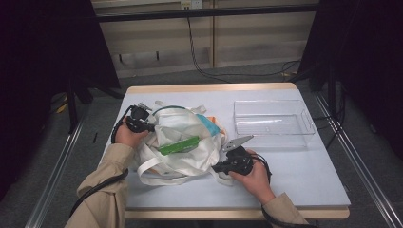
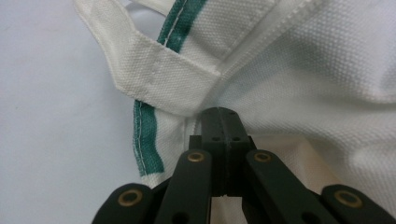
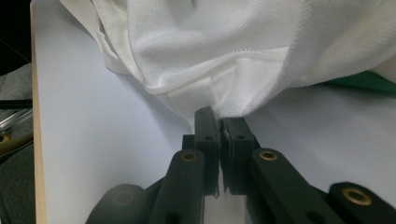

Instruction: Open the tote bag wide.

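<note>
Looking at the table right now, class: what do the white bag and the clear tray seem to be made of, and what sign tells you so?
White bag: woven cloth, probably cotton canvas, matte; the left gripper view shows a coarse weave, stitched hems and a green trim.
Clear tray: likely hard plastic, glossy; the table shows through its walls, and its rim catches light.
</note>
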Demonstrator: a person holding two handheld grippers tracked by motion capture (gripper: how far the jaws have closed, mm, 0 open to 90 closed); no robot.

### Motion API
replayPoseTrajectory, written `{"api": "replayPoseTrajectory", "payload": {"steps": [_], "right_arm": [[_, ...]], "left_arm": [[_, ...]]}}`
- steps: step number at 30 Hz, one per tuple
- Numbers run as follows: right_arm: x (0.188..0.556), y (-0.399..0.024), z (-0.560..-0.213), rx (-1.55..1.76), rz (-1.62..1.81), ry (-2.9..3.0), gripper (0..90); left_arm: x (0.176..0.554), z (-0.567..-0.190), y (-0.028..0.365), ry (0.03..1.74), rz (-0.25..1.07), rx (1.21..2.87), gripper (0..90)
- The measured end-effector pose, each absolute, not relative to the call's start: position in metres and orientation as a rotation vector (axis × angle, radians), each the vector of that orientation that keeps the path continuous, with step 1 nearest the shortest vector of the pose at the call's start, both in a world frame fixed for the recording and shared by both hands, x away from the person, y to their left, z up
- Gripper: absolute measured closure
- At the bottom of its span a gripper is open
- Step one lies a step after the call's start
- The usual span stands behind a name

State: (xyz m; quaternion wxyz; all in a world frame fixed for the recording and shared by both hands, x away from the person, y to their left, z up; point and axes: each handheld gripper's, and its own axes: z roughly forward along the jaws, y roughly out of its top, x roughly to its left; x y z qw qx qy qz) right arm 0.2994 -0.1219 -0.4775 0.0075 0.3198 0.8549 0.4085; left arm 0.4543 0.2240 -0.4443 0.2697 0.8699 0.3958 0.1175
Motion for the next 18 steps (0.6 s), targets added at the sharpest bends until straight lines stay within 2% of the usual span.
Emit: {"api": "replayPoseTrajectory", "payload": {"steps": [18], "right_arm": [[0.298, -0.1223, -0.4765, 0.978, 1.294, 2.657, 85.5]], "left_arm": [[0.4539, -0.4448, 0.2236, 1.056, 0.325, 2.367, 90.0]]}}
